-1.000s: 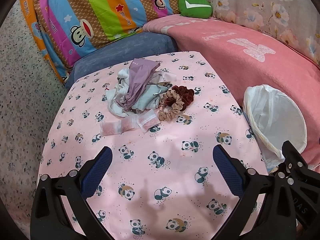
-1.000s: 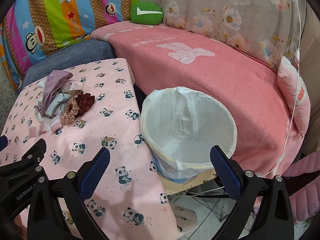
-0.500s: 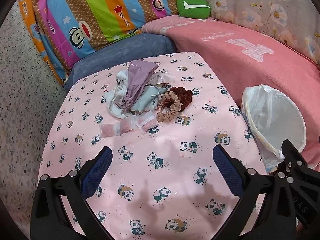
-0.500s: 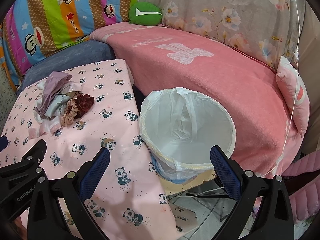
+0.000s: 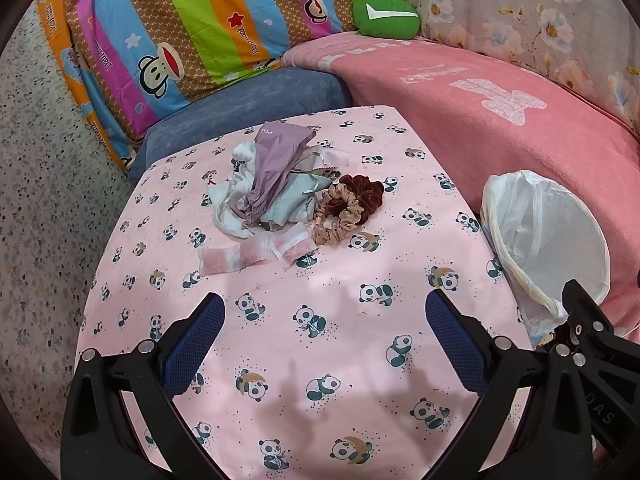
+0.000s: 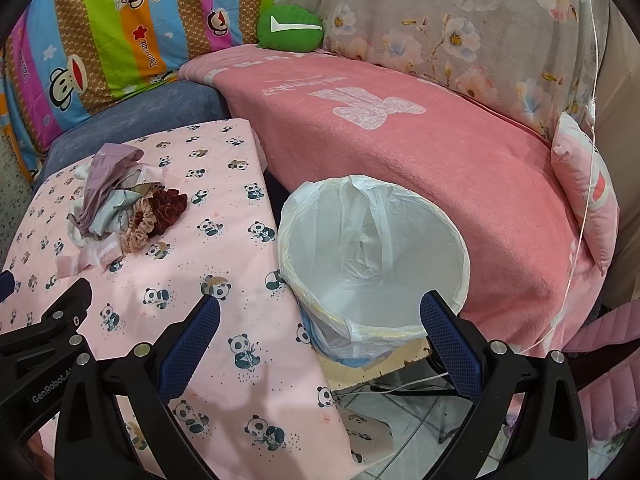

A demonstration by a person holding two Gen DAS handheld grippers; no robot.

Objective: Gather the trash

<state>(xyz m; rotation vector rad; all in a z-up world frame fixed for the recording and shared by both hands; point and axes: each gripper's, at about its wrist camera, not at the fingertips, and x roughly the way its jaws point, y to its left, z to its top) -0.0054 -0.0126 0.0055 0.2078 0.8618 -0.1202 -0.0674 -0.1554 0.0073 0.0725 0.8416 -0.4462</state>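
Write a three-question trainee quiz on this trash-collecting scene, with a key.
1. True or false: the left gripper already holds a piece of trash.
2. Multiple choice: where does the white-lined bin stand? A) on the panda-print table; B) beside the table, in front of the pink blanket; C) on the blue cushion.
3. Fill in: right beside the pile of crumpled wrappers lie two fabric ______, one tan and one dark red.

Key
1. False: both the left gripper and the right gripper are open and hold nothing.
2. B.
3. Scrunchies.
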